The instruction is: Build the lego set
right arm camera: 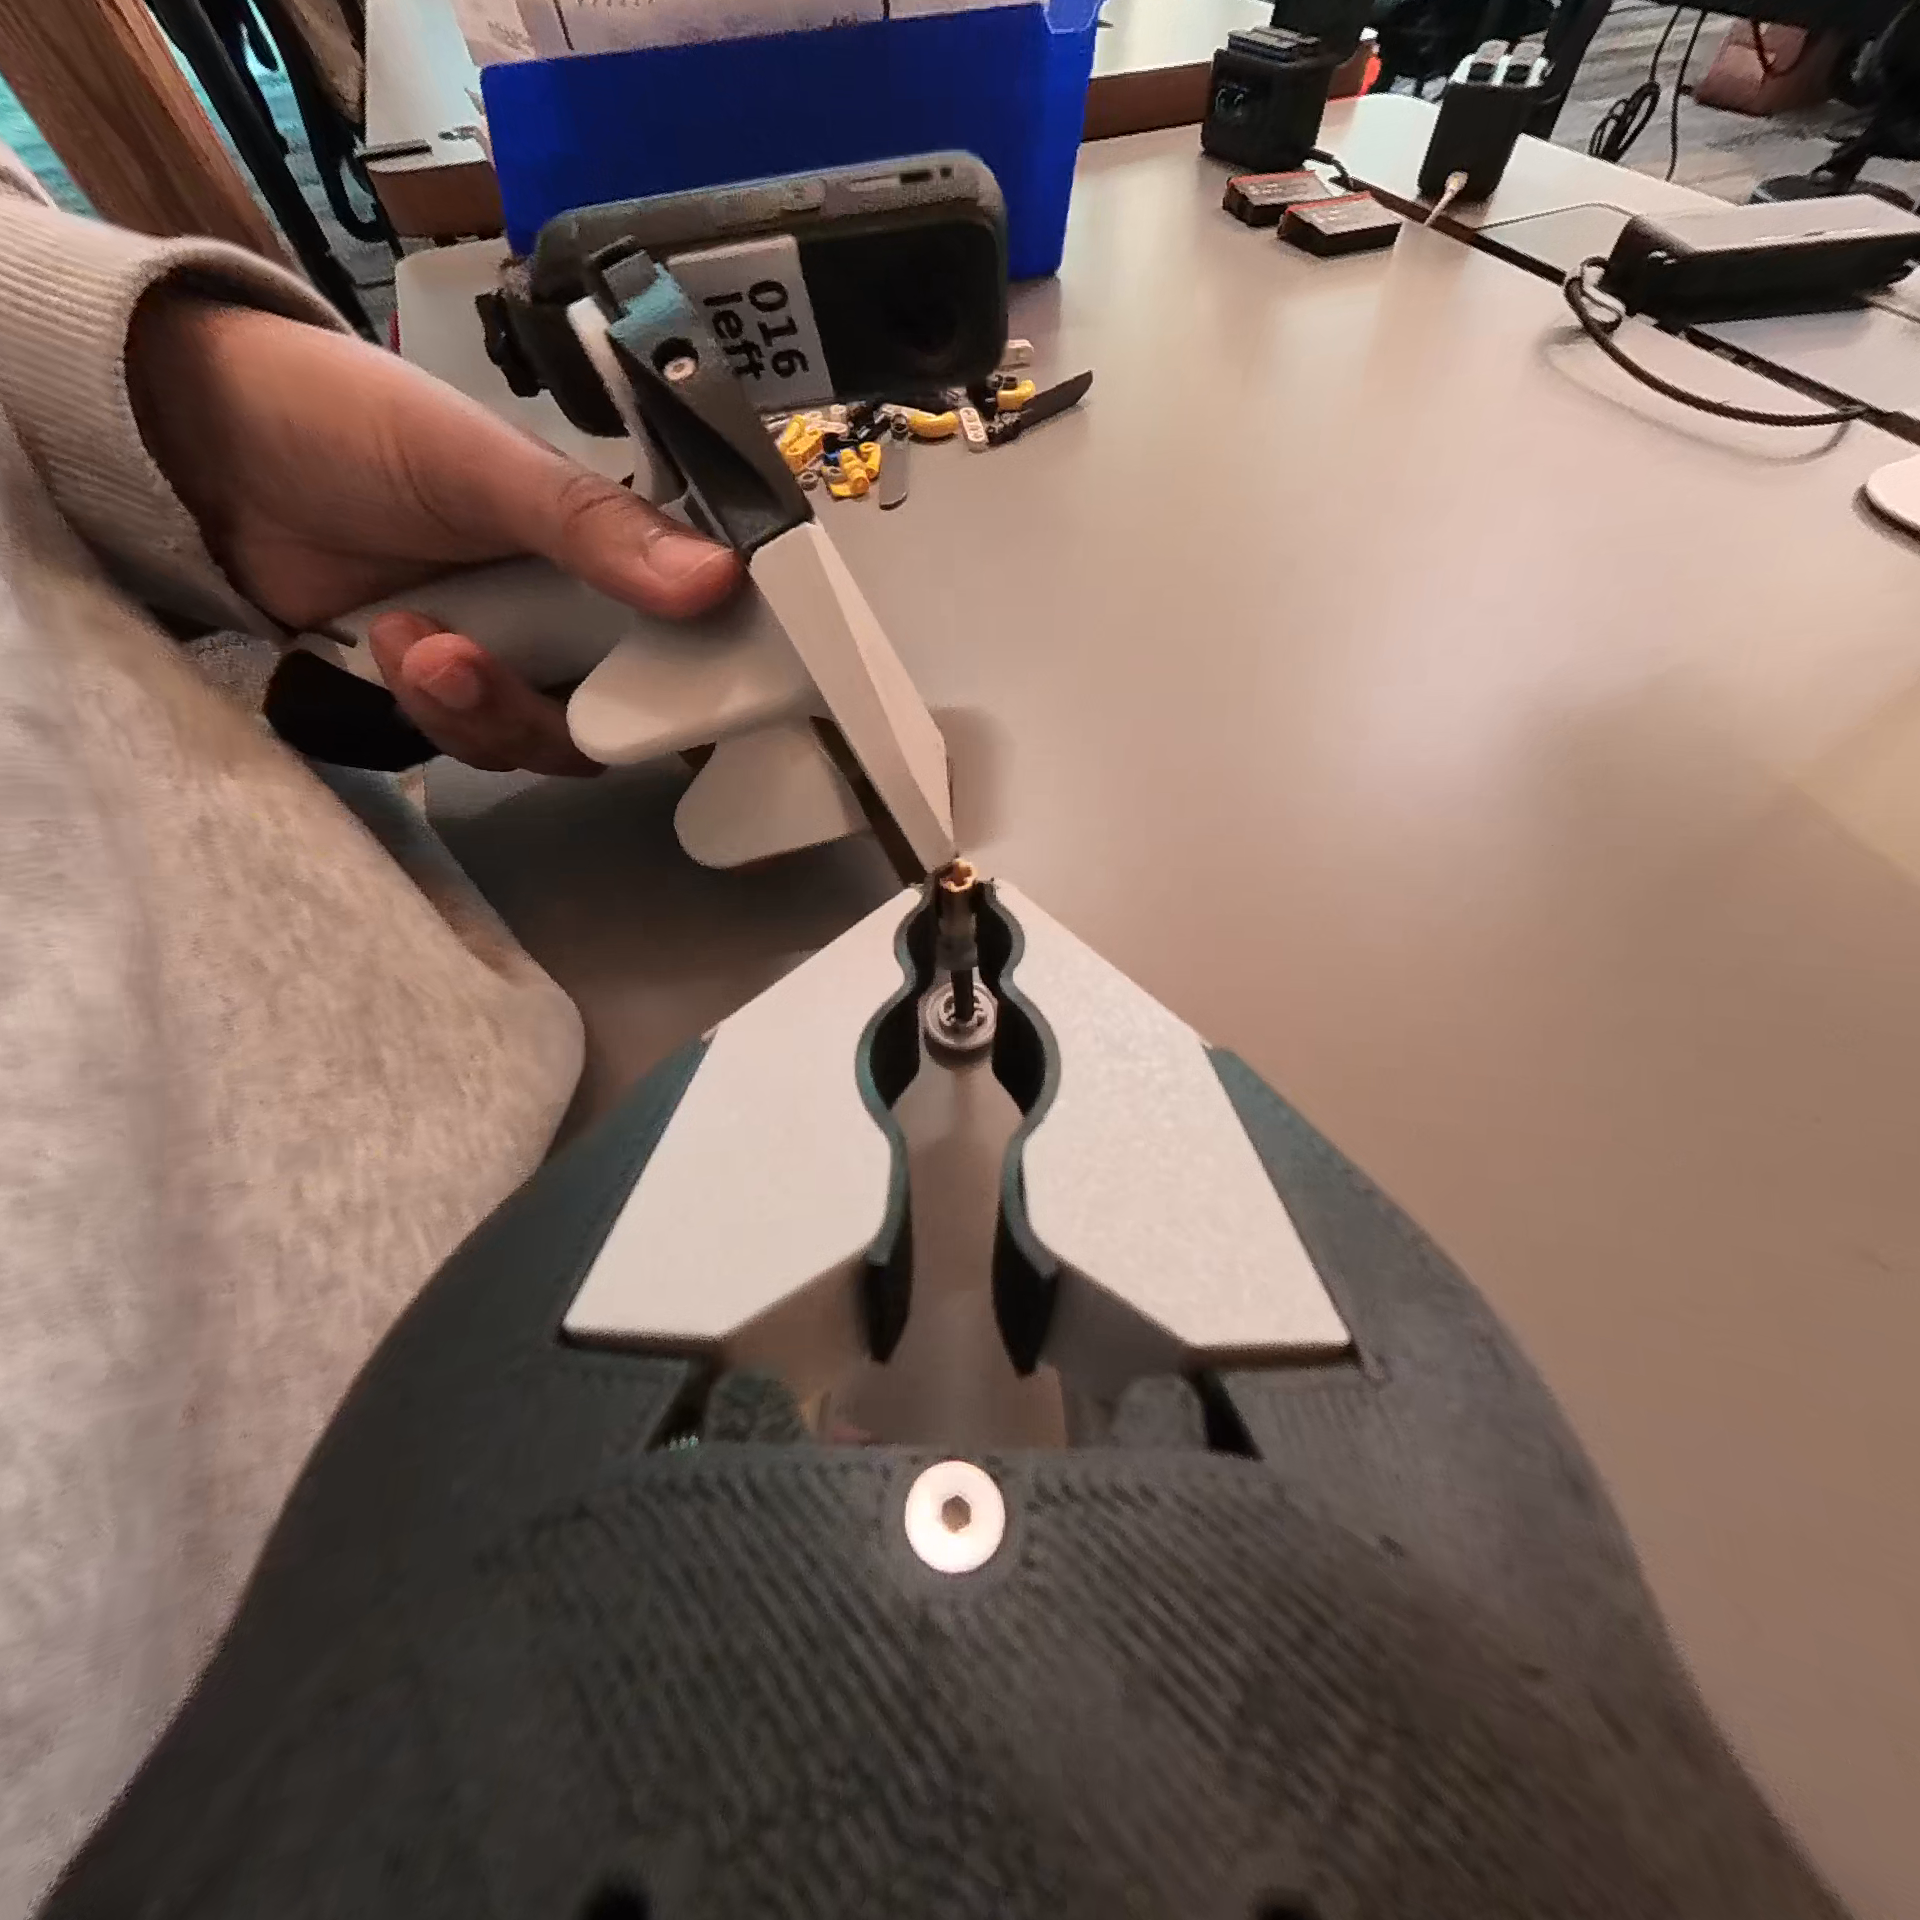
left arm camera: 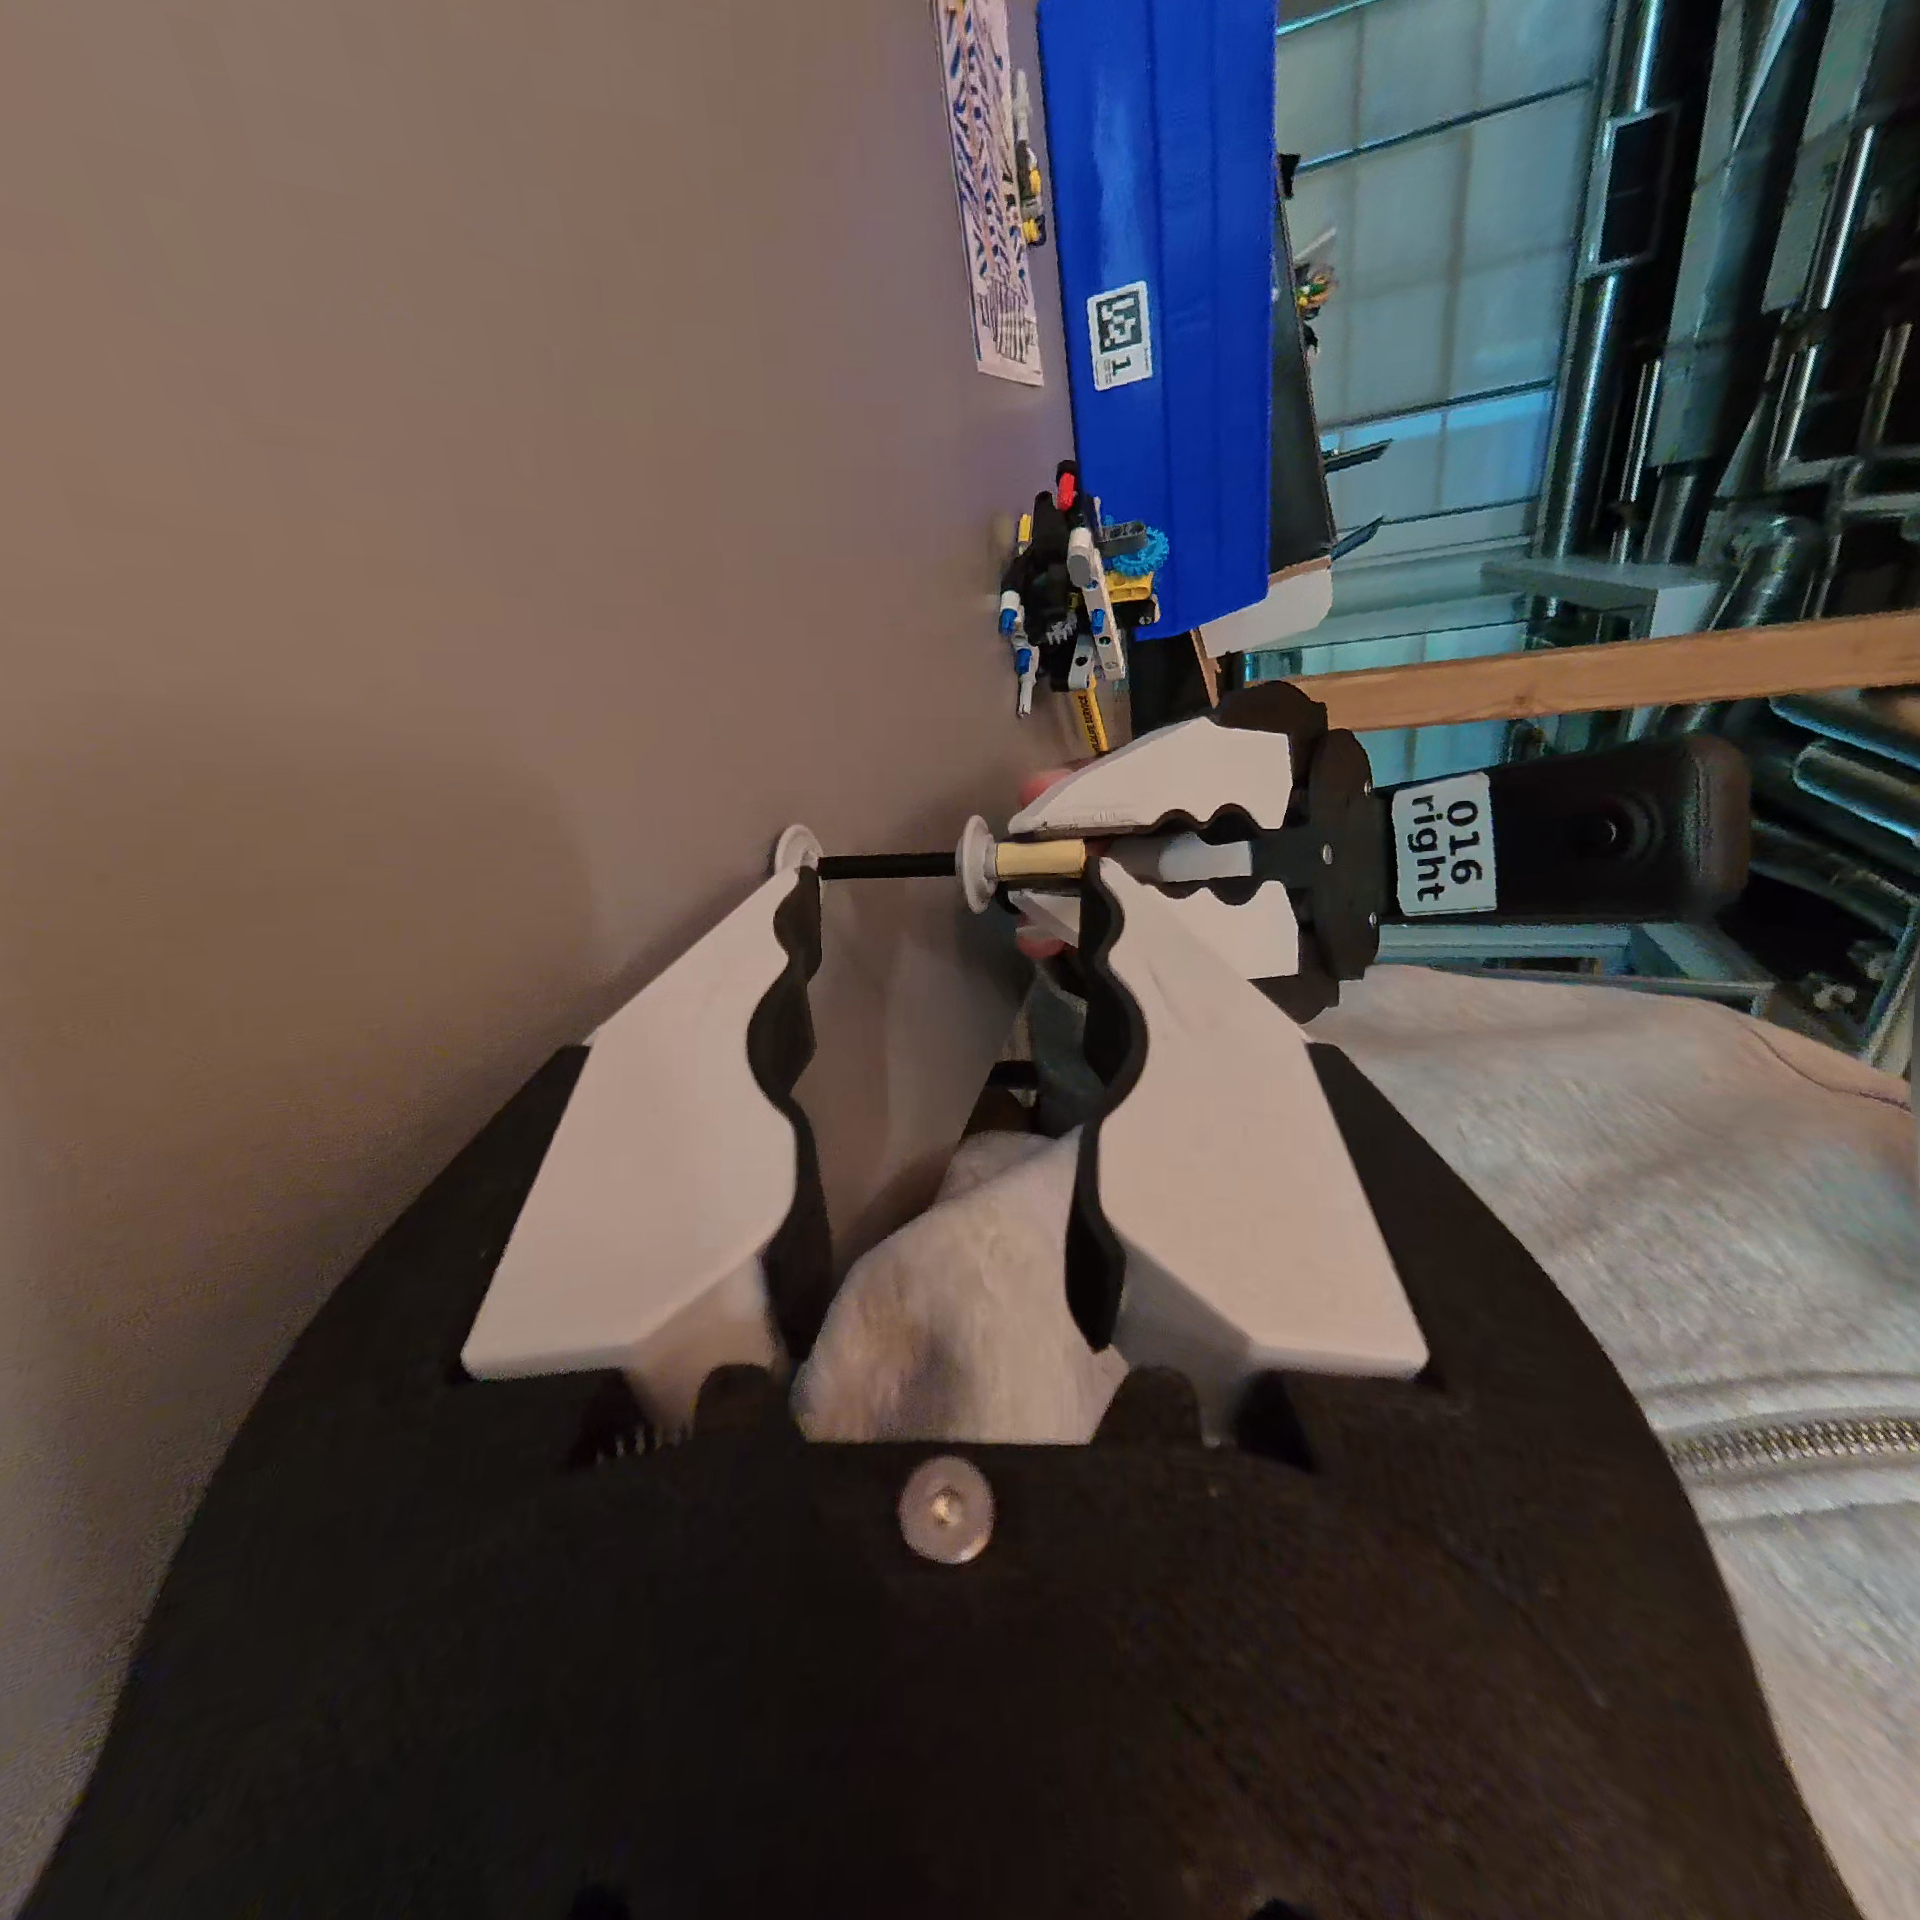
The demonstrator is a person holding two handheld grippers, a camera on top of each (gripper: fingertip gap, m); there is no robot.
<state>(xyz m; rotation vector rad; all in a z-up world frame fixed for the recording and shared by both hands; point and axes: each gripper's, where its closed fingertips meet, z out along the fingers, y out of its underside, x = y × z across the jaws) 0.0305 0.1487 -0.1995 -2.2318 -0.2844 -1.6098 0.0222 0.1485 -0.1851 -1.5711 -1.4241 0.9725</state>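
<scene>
A thin black axle (left arm camera: 888,864) carries a white bushing (left arm camera: 975,864) and a tan sleeve (left arm camera: 1039,860), with a second white disc (left arm camera: 798,852) at its far end near the table. My right gripper (left arm camera: 1029,862) is shut on the tan sleeve. In the right wrist view my right gripper (right arm camera: 958,899) holds the sleeve (right arm camera: 956,896) at its tips, and the axle and a grey bushing (right arm camera: 956,1029) show through the gap between its jaws. My left gripper (left arm camera: 945,904) is open and straddles the axle. One of its fingers (right arm camera: 878,707) touches the sleeve's end.
A partly built model (left arm camera: 1075,592), a blue bin (left arm camera: 1164,312) and a printed sheet (left arm camera: 992,187) lie farther along the table. Loose pieces (right arm camera: 894,436) lie in front of the bin (right arm camera: 790,114). Black devices and cables (right arm camera: 1766,260) sit at the right. A person's hand (right arm camera: 416,499) holds the left gripper. My two grippers' fingertips are within a few centimetres of each other.
</scene>
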